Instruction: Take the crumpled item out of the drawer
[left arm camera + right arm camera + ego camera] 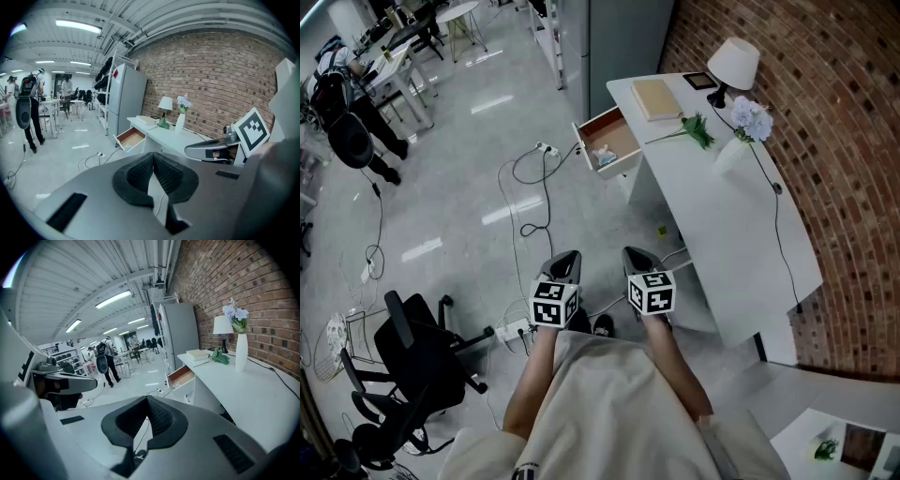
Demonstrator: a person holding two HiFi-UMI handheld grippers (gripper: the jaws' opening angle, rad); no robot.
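A wooden-lined drawer (609,139) stands pulled out from the far end of the white desk (722,220). A small pale crumpled item (604,156) lies in its front corner. The open drawer (130,138) also shows in the left gripper view, and the drawer (182,376) in the right gripper view; the item cannot be made out in either. My left gripper (566,257) and right gripper (634,253) hang side by side over the floor, well short of the drawer. Both are shut and empty, the pads meeting on the left gripper (153,155) and the right gripper (146,399).
On the desk are a lamp (733,64), a book (655,98), a green sprig (696,129) and a vase of flowers (748,122). Cables (534,169) trail over the floor before the drawer. A black office chair (412,352) stands at my left; a person (356,103) is far off.
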